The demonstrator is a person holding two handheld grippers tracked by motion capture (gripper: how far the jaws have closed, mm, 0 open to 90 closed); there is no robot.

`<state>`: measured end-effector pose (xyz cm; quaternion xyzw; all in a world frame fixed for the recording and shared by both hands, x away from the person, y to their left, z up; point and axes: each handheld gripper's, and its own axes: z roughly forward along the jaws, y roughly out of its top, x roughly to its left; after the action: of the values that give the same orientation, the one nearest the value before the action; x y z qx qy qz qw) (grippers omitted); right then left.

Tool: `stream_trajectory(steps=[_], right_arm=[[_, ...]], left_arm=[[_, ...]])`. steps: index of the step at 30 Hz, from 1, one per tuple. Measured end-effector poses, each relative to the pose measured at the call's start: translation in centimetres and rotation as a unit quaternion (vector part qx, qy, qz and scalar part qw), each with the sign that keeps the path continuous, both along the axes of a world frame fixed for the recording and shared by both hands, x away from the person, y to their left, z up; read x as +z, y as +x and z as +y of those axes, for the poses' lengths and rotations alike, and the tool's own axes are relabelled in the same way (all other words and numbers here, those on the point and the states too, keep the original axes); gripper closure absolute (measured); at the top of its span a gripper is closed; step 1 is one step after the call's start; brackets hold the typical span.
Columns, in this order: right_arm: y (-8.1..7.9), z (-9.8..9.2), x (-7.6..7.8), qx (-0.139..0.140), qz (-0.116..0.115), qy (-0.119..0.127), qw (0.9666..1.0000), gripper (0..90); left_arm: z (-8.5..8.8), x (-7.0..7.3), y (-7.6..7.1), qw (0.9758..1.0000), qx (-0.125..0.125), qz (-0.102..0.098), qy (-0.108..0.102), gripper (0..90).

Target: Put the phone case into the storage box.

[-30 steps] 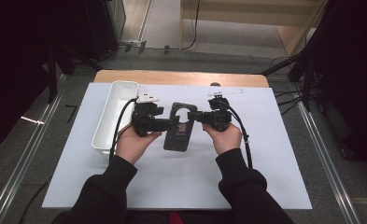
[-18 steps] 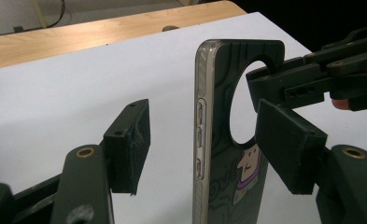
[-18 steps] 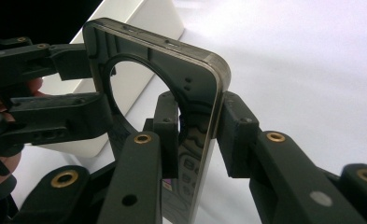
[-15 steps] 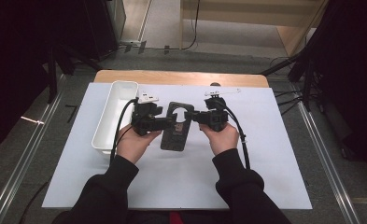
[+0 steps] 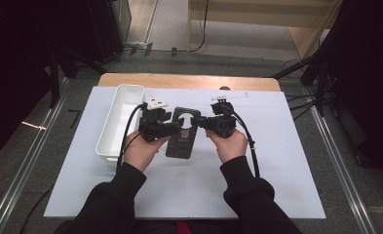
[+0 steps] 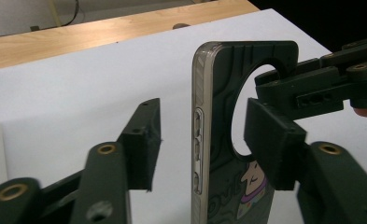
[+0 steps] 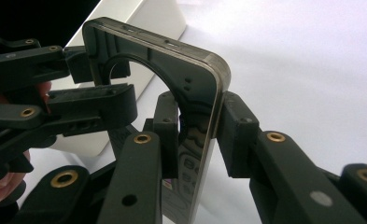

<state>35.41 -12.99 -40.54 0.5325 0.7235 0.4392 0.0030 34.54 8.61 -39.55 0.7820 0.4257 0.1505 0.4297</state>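
No readable text anywhere; the phone case (image 6: 228, 140) bears just a cartoon figure.

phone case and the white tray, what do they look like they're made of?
Case: looks like soft, flexible plastic or rubber. Its back is matte black with a moulded relief pattern and a printed cartoon; its edge is a translucent, smoky band with raised button covers.
Tray: probably rigid plastic. It is plain white with a smooth, slightly glossy surface, thin walls and rounded corners.

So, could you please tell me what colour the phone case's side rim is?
The phone case's side rim is translucent smoky grey-beige, clearest in the left gripper view.
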Motion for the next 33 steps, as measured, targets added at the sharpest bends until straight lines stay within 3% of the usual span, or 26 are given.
stream_trajectory(steps=[14, 33], right_arm=[[-0.21, 0.37, 0.00, -0.002, -0.002, -0.009, 1.0000, 70.0], [-0.16, 0.51, -0.10, -0.011, 0.000, -0.013, 0.9999, 70.0]], left_arm=[[-0.33, 0.12, -0.47, 0.9996, 0.013, -0.007, 0.023, 52.1], [-0.60, 0.30, -0.79, 0.9993, 0.020, -0.006, 0.031, 58.2]])
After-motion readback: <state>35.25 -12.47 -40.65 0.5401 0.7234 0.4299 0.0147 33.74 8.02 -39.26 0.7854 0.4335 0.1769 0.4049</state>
